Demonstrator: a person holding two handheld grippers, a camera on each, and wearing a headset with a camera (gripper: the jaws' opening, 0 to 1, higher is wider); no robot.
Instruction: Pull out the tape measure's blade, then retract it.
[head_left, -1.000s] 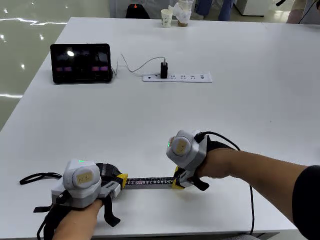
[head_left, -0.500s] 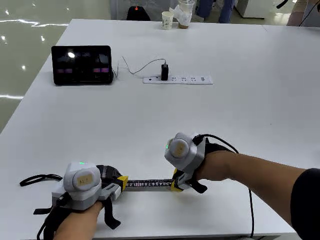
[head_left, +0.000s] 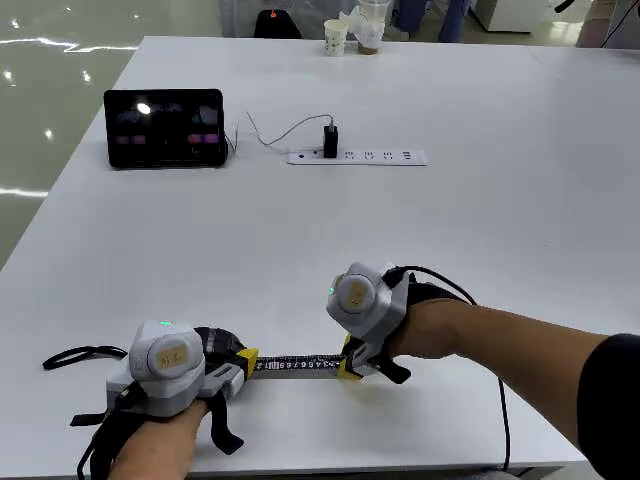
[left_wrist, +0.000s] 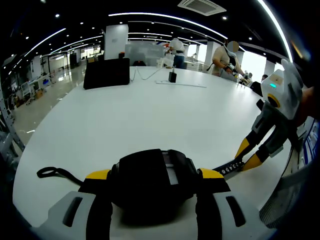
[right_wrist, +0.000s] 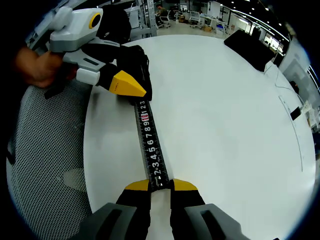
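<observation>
A black tape measure case sits at the table's near edge, clamped between the yellow-tipped jaws of my left gripper, which is shut on it. Its dark numbered blade runs out flat over the white table to my right gripper, whose jaws are shut on the blade's tip. In the head view the blade spans the short gap between the left gripper and the right gripper. The case's black strap trails to the left.
A dark tablet stands at the back left. A white power strip with a black plug and cable lies mid-table. Paper cups stand at the far edge. People stand beyond the table. The near table edge is close under both grippers.
The right gripper has moved slightly left toward the left gripper, so the exposed blade is a little shorter. The left gripper keeps its hold on the case.
</observation>
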